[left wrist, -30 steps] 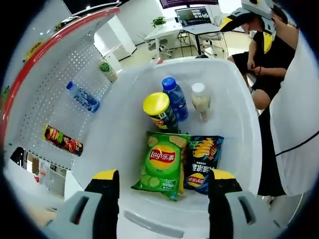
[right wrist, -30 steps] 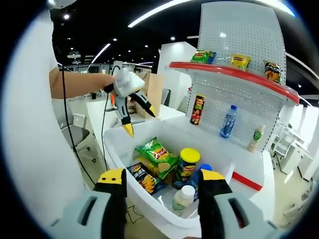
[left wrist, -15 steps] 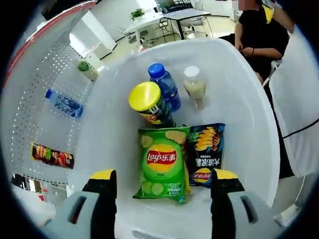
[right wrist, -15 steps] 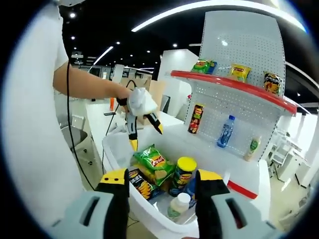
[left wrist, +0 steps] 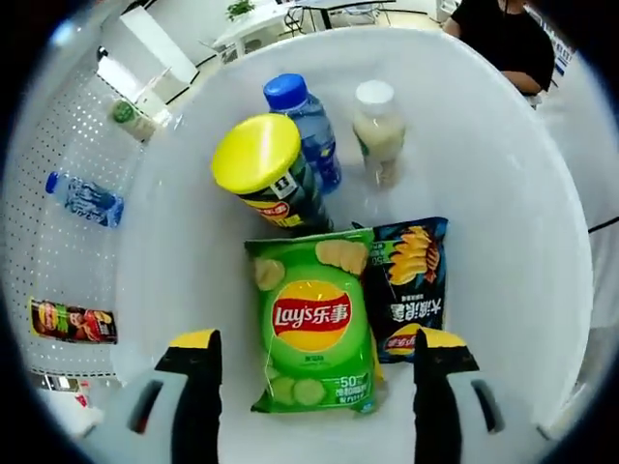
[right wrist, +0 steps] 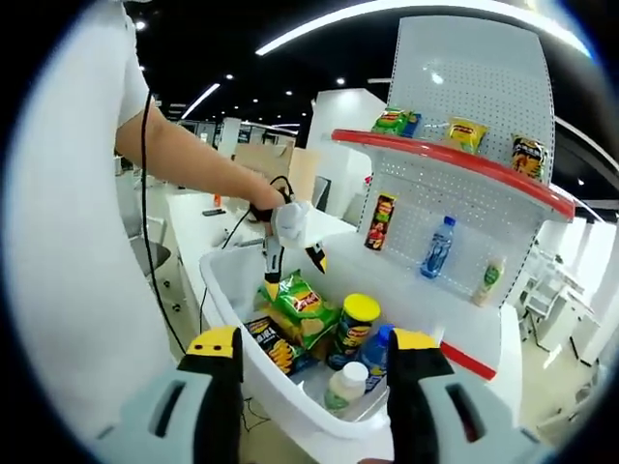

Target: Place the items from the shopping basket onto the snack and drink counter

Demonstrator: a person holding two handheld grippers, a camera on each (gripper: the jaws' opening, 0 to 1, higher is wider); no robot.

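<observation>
A white shopping basket (left wrist: 503, 193) (right wrist: 290, 401) holds a green Lay's bag (left wrist: 311, 329) (right wrist: 302, 302), a dark chip bag (left wrist: 411, 285) (right wrist: 271, 350), a yellow-lidded chip can (left wrist: 266, 174) (right wrist: 356, 324), a blue-capped bottle (left wrist: 305, 121) (right wrist: 375, 350) and a white-capped milky bottle (left wrist: 379, 130) (right wrist: 344, 385). My left gripper (left wrist: 317, 343) (right wrist: 293, 273) hangs open just above the green bag, inside the basket. My right gripper (right wrist: 314, 343) stays open outside the basket's near wall with nothing between its jaws.
Beside the basket stands a white pegboard counter (right wrist: 464, 227) with a red-edged shelf (right wrist: 455, 155). It carries a water bottle (right wrist: 437, 246) (left wrist: 82, 198), a chip can (right wrist: 383, 220) (left wrist: 73, 321), a green-capped bottle (right wrist: 489, 269) (left wrist: 131, 118) and snack bags (right wrist: 466, 135) on top. A person sits behind (left wrist: 503, 39).
My left gripper has dropped into the basket toward the green Lay's bag, staying open. The right gripper has hardly moved.
</observation>
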